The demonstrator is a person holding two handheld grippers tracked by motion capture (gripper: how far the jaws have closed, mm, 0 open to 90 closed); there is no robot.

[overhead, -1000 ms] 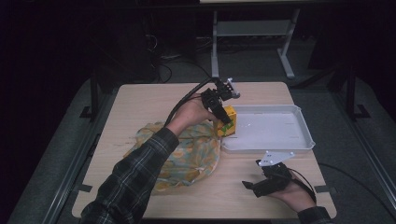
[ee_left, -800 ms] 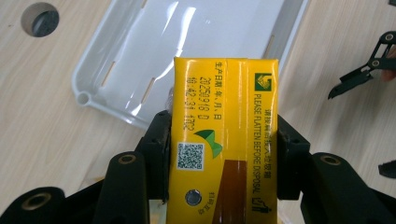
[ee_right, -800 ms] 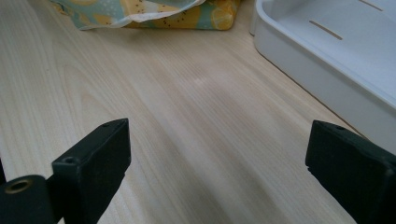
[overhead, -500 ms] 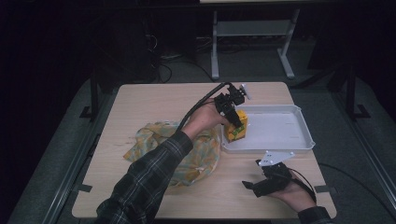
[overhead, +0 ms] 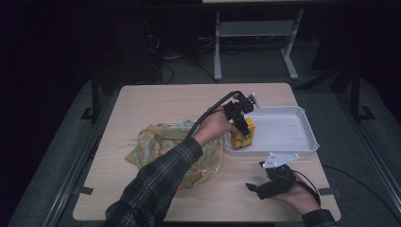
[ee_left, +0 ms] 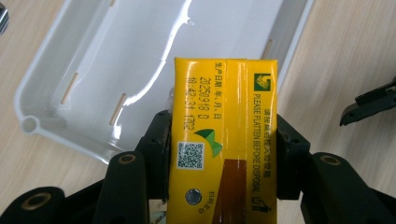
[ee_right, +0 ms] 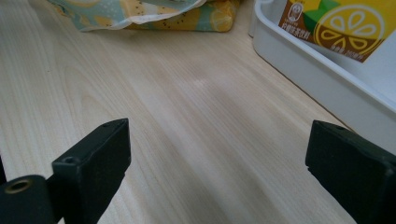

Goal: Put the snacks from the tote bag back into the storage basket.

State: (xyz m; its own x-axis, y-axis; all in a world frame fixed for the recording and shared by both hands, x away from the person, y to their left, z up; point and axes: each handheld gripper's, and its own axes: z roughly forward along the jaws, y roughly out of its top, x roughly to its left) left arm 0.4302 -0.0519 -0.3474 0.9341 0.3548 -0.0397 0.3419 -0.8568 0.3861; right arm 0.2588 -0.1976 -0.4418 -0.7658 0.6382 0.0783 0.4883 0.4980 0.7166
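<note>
Between the left gripper's (ee_left: 223, 154) clamped jaws, the yellow lemon-tea carton (ee_left: 224, 140) hangs over the white tray's (overhead: 302, 142) corner, unreleased, while the right gripper (ee_right: 224, 163) gapes empty.

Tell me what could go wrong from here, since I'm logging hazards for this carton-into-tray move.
The left gripper is shut on the yellow drink carton right at the near-left corner of the white tray. If lowered off-line, the carton's base could catch the rim and tip. The fingers squeeze the carton's sides, so a hard grip might dent it. The patterned cloth bag lies close beside the tray; the sleeve could drag it on withdrawal.
</note>
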